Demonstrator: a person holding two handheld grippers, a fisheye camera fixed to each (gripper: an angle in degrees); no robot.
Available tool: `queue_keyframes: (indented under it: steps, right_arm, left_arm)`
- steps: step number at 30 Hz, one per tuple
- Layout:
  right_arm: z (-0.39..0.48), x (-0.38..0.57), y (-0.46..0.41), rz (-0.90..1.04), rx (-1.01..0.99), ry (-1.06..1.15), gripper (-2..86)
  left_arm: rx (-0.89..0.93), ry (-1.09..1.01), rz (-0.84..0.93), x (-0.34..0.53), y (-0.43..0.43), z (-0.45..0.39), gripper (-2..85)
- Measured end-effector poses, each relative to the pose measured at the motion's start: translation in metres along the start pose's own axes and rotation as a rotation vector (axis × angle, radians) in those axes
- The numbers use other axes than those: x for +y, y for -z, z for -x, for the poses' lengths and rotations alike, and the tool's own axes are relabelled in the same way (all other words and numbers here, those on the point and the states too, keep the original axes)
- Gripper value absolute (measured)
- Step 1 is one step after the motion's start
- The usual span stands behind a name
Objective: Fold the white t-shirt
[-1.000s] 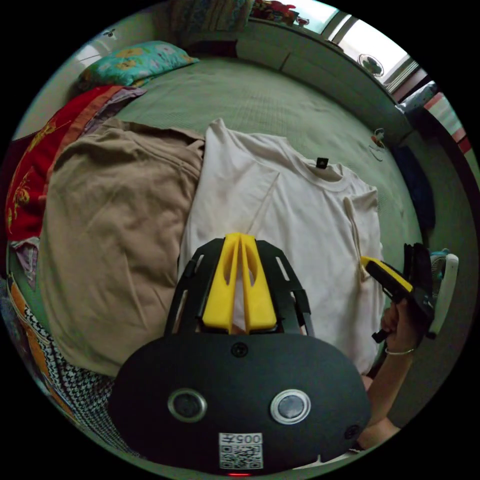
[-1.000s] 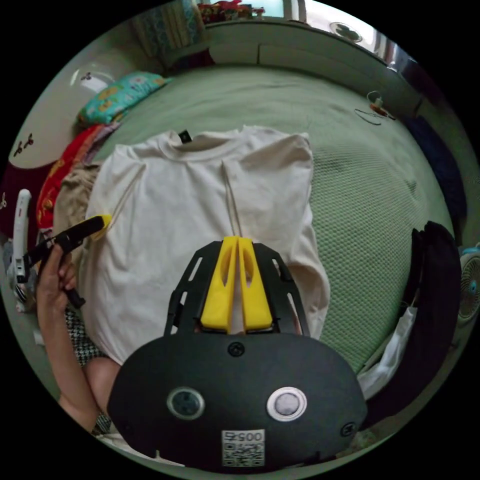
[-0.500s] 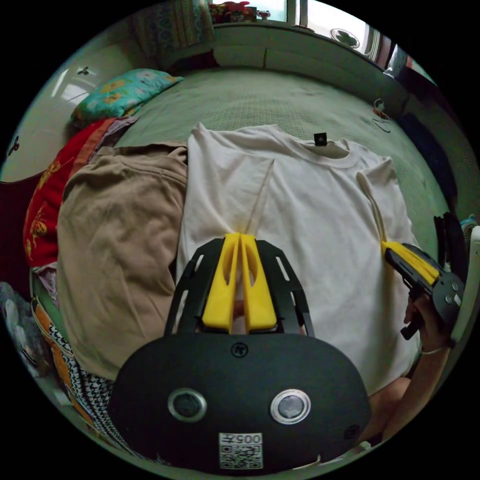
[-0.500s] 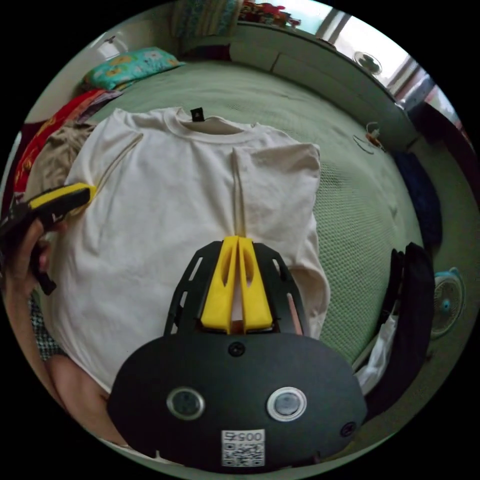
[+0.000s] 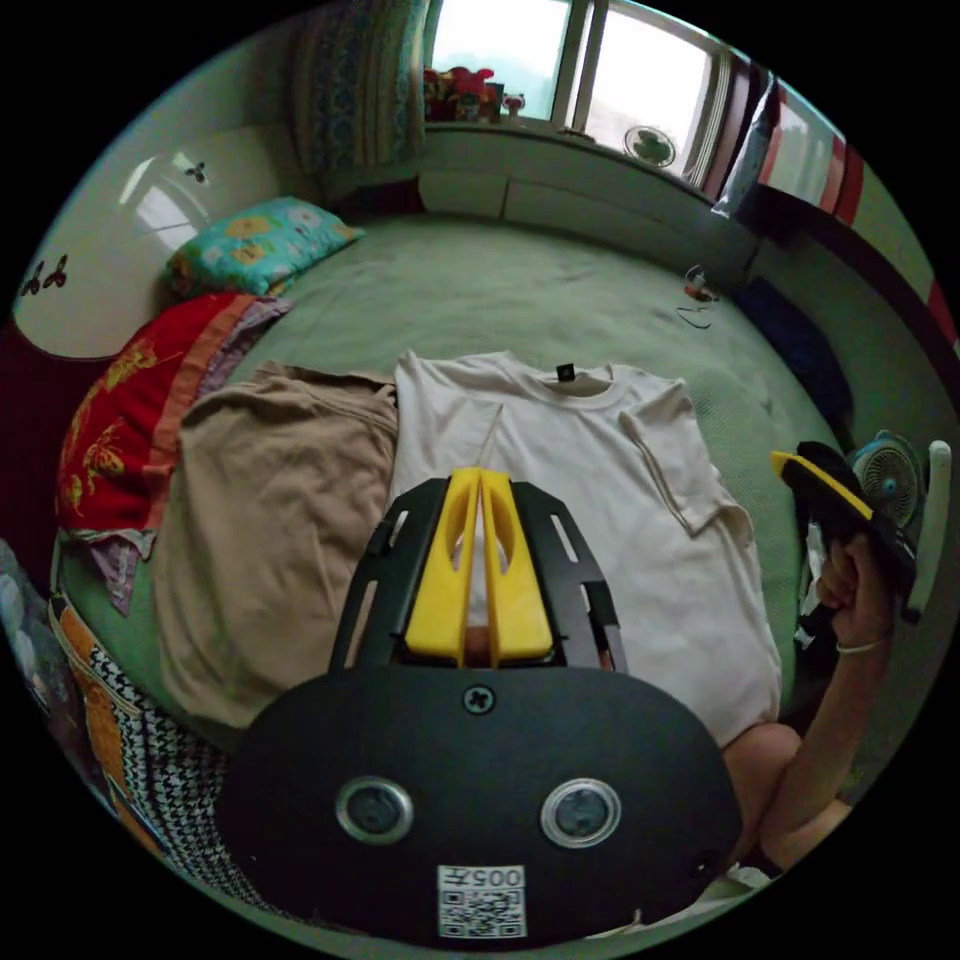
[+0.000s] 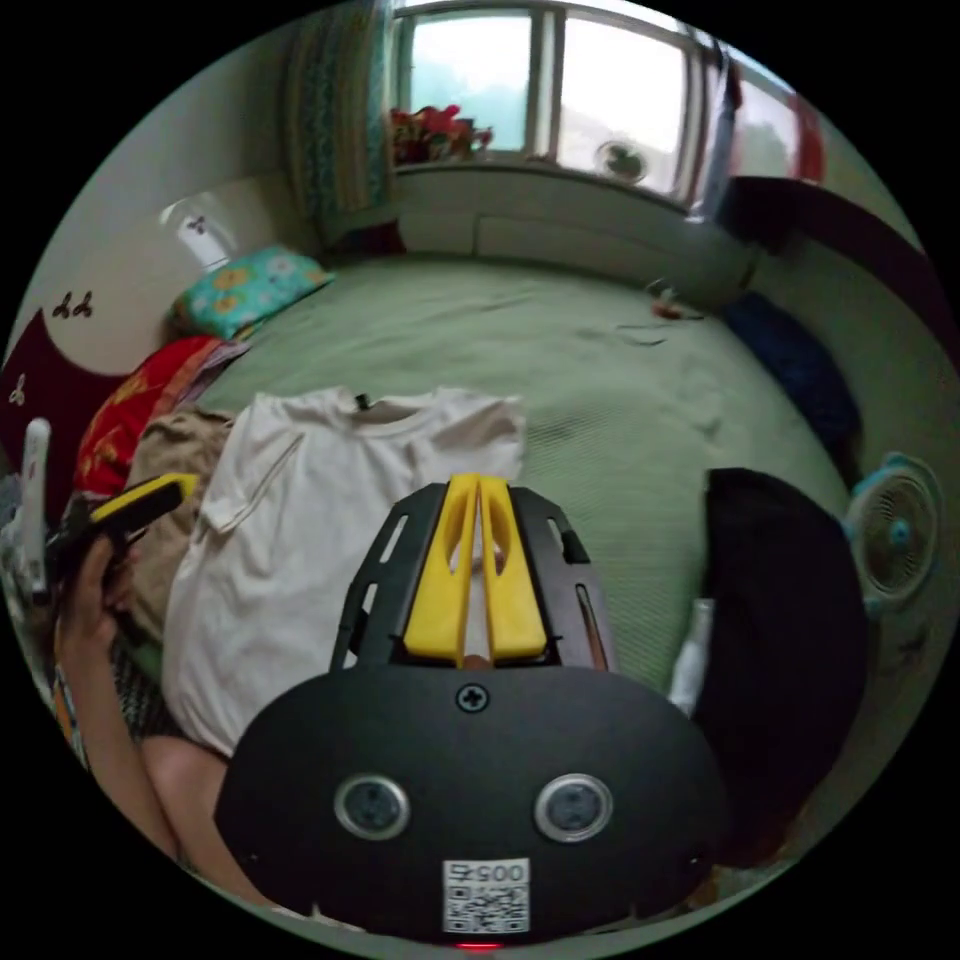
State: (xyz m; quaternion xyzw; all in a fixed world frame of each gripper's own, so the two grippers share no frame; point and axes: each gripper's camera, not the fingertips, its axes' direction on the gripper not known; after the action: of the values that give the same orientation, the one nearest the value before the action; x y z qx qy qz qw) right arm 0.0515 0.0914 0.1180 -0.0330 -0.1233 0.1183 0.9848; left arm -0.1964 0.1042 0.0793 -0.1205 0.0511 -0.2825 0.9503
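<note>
- Left gripper view showed the white t-shirt lying flat and face up on the green bed, collar toward the window, both sleeves already turned in over the chest, its edge touching a tan garment spread beside it.
- The left gripper had its yellow jaws drawn together with only a sliver between them and nothing in them; it hung above the shirt's lower body, apparently clear of the cloth.
- The right gripper was held in a hand off the shirt's far side, lifted clear; its jaws looked closed and empty there, and in the right gripper view they stood nearly touching with no cloth between.
- My reading: the sleeve folds were done and the lengthwise fold remained. To do it well, each gripper should open, come down on a hem corner nearest the person, pinch all the layers together, then carry the hem up to the collar evenly so the tucked sleeves do not slip out.
- Keeping both corners level should avoid a skewed crease, and the left pinch should stay clear of the tan garment.
- A small dark tag sat inside the collar; any writing on it was too small to read. No print or brand was visible on the shirt's chest.
- A square code sticker with small digits sat on the gripper's black body.
</note>
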Motion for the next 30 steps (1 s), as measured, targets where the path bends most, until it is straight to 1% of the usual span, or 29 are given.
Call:
queue_keyframes:
  steps: [2,5,8,13,15,19,25,30]
  right_arm:
    - [-0.015,0.007,0.006,-0.005,0.045,-0.055,-1.0]
    - [-0.029,0.015,0.003,0.041,-0.027,-0.110,-1.0]
    - [-0.035,0.022,0.002,0.063,-0.042,-0.136,-1.0]
    - [-0.033,0.025,-0.001,0.081,-0.045,-0.132,-1.0]
    - [-0.029,0.026,-0.001,0.079,-0.044,-0.103,-1.0]
    - [-0.020,0.029,-0.002,0.090,0.027,-0.074,-0.9]
    - [-0.011,0.034,-0.006,0.116,0.061,-0.032,-1.1]
    - [-0.013,0.038,-0.006,0.113,0.021,-0.049,-1.2]
  left_arm:
    - [0.001,0.019,0.014,0.009,0.003,0.003,-0.7]
    - [0.010,0.047,0.035,0.016,0.006,0.009,-0.7]
    - [-0.005,0.091,0.027,0.023,0.012,0.017,-0.5]
    - [0.065,0.110,0.000,0.031,0.022,0.016,-0.2]
    - [0.052,0.089,-0.001,0.032,0.023,0.011,-0.2]
    - [0.009,0.048,0.021,0.035,0.023,0.000,-0.1]
    - [-0.022,0.042,0.034,0.042,0.027,-0.008,-0.2]
    - [-0.007,0.067,0.056,0.049,0.029,-0.008,-0.4]
